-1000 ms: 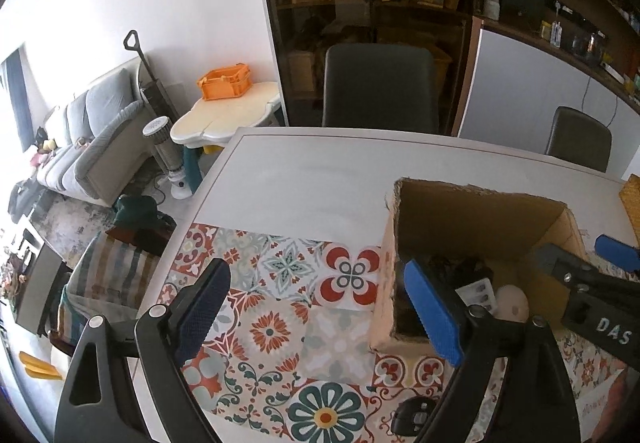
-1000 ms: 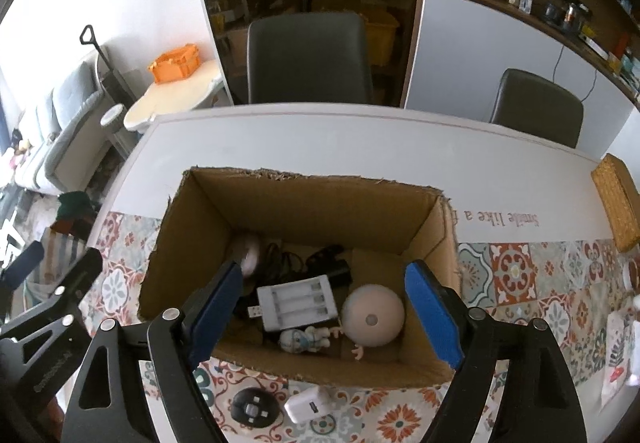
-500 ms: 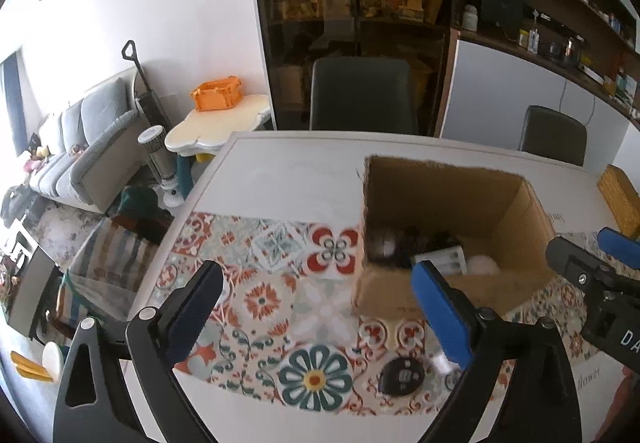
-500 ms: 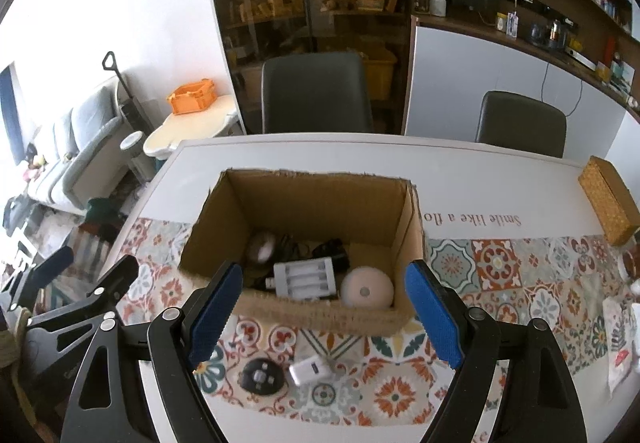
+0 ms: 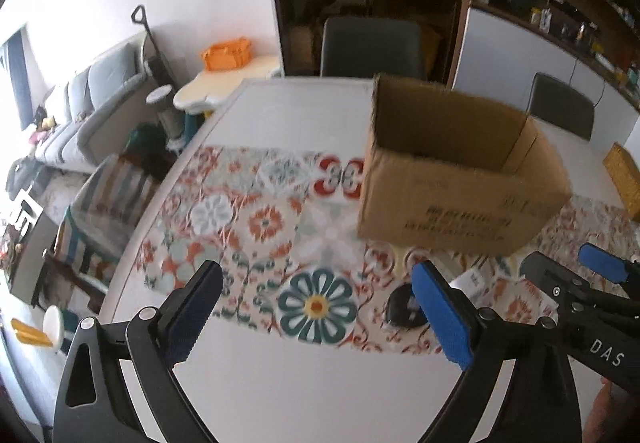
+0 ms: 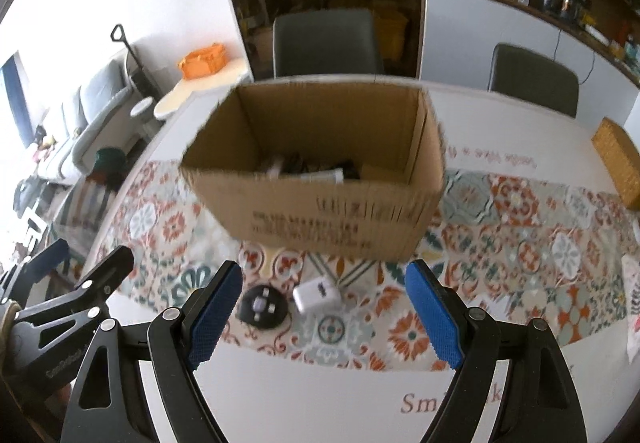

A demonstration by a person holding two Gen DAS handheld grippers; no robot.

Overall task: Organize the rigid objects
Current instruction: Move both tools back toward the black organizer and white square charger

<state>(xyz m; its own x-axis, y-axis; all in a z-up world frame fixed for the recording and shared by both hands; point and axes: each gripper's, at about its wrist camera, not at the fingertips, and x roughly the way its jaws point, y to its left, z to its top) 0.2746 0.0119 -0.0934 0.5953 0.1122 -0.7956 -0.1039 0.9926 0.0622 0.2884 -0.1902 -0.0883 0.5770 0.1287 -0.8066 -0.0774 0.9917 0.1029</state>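
An open cardboard box (image 6: 320,203) stands on the patterned table runner (image 6: 500,243), with several small items just showing inside. In front of it lie a round black device (image 6: 262,307) and a white charger cube (image 6: 318,295). My right gripper (image 6: 324,317) hangs open just short of them, nothing between its blue pads. My left gripper (image 5: 316,315) is open and empty over the runner (image 5: 248,227), left of the box (image 5: 456,179). The black device (image 5: 402,309) shows beside its right pad, and the white cube (image 5: 472,283) peeks out behind that pad.
The white table (image 6: 304,395) runs to my near edge. A woven basket (image 6: 618,163) sits at the far right of it. Two dark chairs (image 6: 326,43) stand behind the table, with shelves beyond. A sofa (image 5: 80,111) and a striped chair (image 5: 96,203) are off the left side.
Both grippers have drawn back from over the box toward the near table edge and sunk lower. The box's inside is now mostly hidden. The black device and white cube now lie between the right pads.
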